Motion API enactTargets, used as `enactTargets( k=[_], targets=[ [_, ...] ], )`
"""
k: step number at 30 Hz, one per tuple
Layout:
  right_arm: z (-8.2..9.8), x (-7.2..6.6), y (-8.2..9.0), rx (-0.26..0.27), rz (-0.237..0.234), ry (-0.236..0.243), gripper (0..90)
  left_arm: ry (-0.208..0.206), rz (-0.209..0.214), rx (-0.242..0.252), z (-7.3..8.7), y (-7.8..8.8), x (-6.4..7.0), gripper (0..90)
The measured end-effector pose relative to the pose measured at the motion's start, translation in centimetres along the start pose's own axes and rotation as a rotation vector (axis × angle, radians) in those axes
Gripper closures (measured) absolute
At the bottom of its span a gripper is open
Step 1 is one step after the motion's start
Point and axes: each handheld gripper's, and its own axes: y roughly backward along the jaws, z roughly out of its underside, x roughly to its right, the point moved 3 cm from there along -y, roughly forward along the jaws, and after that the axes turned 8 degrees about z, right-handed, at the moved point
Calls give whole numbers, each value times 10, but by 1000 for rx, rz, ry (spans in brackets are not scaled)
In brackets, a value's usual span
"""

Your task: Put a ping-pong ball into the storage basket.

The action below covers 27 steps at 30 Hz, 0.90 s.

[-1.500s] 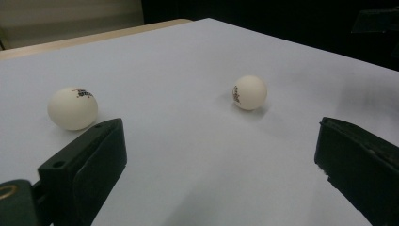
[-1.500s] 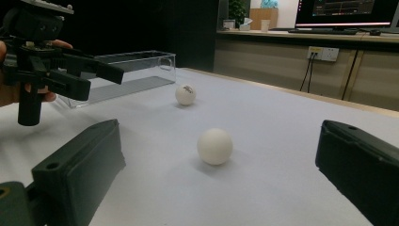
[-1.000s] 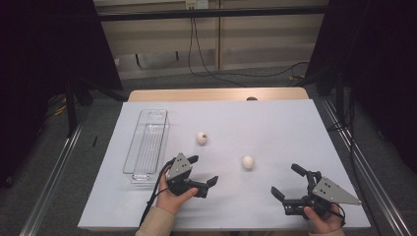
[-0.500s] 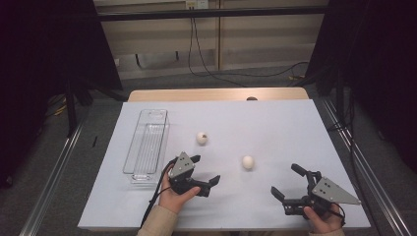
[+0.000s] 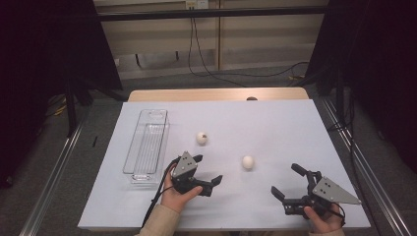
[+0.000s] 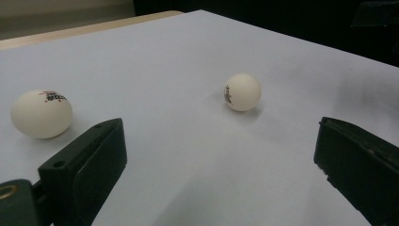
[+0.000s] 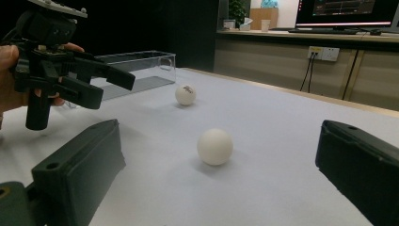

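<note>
Two white balls lie on the white table. The marked ball [image 5: 201,138] [image 6: 41,114] [image 7: 185,94] is farther back; the plain one [image 5: 248,162] [image 6: 242,92] [image 7: 214,147] sits nearer the front. My left gripper [image 5: 206,169] [image 6: 219,132] [image 7: 115,89] is open, held just above the table left of the plain ball and pointing toward both balls. My right gripper [image 5: 287,181] [image 7: 220,126] is open near the front right, aimed left at the plain ball. Neither holds anything.
A clear plastic tray [image 5: 147,145] [image 7: 136,66] lies lengthwise along the table's left side, just left of my left hand. The wooden table edge [image 5: 216,94] runs along the back. Cables and dark frames stand beyond it.
My left gripper has shifted slightly to the right, toward the balls. The right gripper and both balls have stayed put.
</note>
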Motion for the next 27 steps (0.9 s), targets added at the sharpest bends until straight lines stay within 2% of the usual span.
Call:
enactTargets(
  k=[27],
  targets=[
    [-1,0,0,14,8,-5,3,3,11,-6,-2,-9,1,30]
  ],
)
